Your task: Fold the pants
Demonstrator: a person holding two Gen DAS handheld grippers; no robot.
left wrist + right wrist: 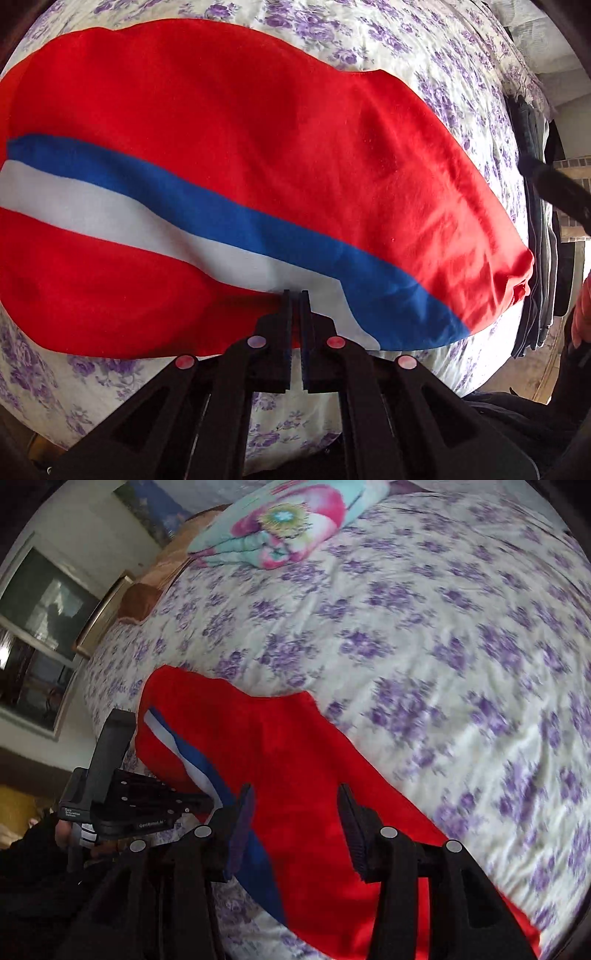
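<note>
Red pants (240, 129) with a blue and white side stripe (207, 214) lie spread on a flowered bed sheet (369, 37). My left gripper (294, 293) is shut on the pants' near edge, where the white stripe meets the red cloth. In the right wrist view the same pants (295, 760) stretch away to the left. My right gripper (295, 794) is open, its fingers apart just above the red cloth, holding nothing. The left gripper's body (122, 805) shows at the left of that view.
The bed sheet (443, 646) covers the bed to the right and far side. A folded colourful blanket (280, 520) lies at the head of the bed. A stack of dark folded clothes (539, 258) sits at the bed's right edge. A window (33, 635) is on the left wall.
</note>
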